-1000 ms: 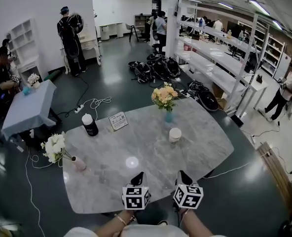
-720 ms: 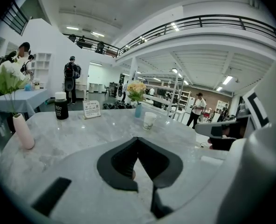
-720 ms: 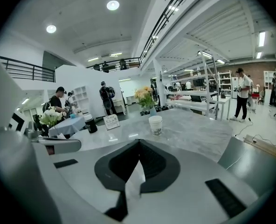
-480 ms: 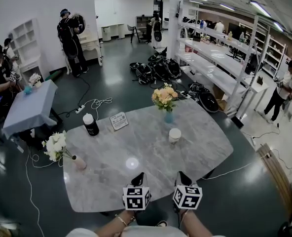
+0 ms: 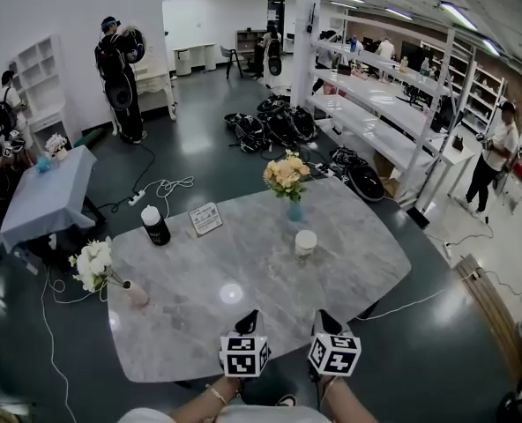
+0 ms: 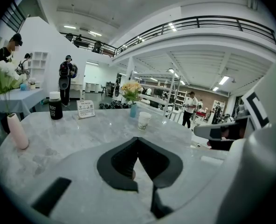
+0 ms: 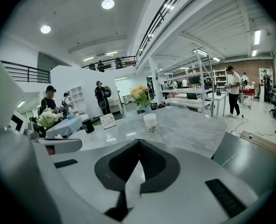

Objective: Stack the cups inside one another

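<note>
One white paper cup [image 5: 305, 241] stands upright on the grey marble table [image 5: 358, 263], right of the middle and in front of the blue flower vase. It also shows in the left gripper view as the cup [image 6: 144, 121] and in the right gripper view as the cup [image 7: 150, 123]. My left gripper [image 5: 248, 319] and right gripper [image 5: 324, 320] hover side by side over the table's near edge, well short of the cup. In both gripper views the jaws of the left gripper [image 6: 138, 138] and the right gripper [image 7: 139, 142] meet at their tips with nothing between them.
On the table stand a black bottle with a white cap [image 5: 154, 226], a small sign card [image 5: 206, 218], orange flowers in a blue vase [image 5: 287, 181] and white flowers in a pink vase [image 5: 102, 270]. People stand round the room, and bags lie on the floor beyond.
Both grippers have kept their place and stay shut. The head view has shifted slightly, and people in the background have moved.
</note>
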Motion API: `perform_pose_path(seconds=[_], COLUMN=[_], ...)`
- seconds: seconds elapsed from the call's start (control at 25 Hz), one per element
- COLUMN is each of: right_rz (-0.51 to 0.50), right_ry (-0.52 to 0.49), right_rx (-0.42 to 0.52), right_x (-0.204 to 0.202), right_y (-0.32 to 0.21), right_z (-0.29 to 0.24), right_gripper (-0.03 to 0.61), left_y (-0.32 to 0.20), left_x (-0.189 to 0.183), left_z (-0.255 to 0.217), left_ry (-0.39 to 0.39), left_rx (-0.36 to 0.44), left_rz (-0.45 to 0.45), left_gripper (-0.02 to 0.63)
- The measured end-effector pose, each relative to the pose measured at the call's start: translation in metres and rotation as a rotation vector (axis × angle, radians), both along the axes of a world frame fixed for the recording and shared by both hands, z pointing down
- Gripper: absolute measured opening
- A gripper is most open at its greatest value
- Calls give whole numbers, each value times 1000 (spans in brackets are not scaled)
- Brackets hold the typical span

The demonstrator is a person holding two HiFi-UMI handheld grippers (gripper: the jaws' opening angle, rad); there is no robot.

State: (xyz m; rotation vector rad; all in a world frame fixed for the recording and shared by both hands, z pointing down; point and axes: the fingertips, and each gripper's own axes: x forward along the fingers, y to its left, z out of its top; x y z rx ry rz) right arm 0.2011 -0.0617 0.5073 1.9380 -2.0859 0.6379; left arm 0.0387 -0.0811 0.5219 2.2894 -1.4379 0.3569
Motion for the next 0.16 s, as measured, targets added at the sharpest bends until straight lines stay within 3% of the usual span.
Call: perform_pose_path(seconds=[0.16], right_rz=[4], right_ry=[4], right_rx=[-10], right_x=[3], right_y=[0], right_z=[1], right_gripper=[6], left_y=[-1], left_x=[4], left_z=[0], left_ry=[2], left_rx=[-4], left_rz=[7], left_gripper=[-3])
